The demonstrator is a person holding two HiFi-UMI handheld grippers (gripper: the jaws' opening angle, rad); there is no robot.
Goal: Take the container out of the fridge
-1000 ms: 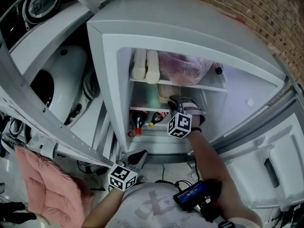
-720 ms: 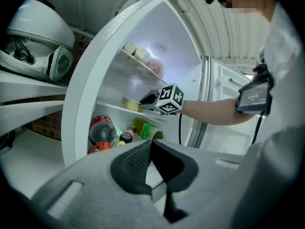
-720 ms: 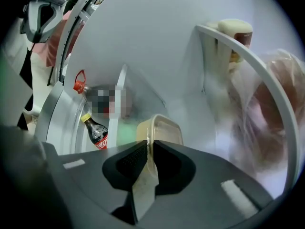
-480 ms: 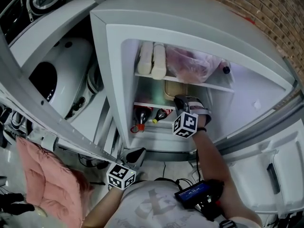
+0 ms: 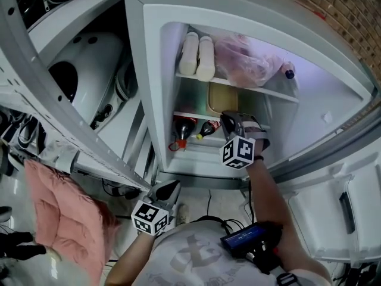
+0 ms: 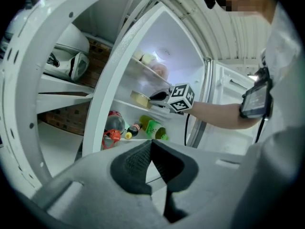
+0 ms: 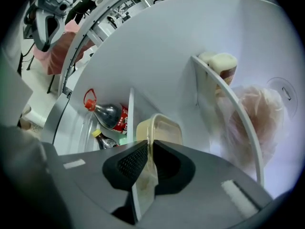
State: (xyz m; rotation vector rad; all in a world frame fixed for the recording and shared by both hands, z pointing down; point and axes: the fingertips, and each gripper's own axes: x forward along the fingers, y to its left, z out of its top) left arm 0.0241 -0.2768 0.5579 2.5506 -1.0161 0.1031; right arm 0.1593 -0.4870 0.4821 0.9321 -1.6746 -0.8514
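A pale yellowish lidded container sits on the fridge's middle shelf. My right gripper reaches into the fridge at the container's front edge. In the right gripper view the container runs between the pads, and my right gripper is shut on its rim. My left gripper hangs low outside the fridge, below the open compartment. In its own view the left gripper has its pads touching, with nothing between them, and the container shows far ahead.
A cola bottle and a small dark bottle lie on the lower shelf. Two white bottles and a pink bag fill the top shelf. The fridge door stands open at right. White racking and a pink cushion are at left.
The head view has swung, so the fridge sits higher and further right in the picture. My right gripper stays at the container's front edge. The left gripper has barely moved.
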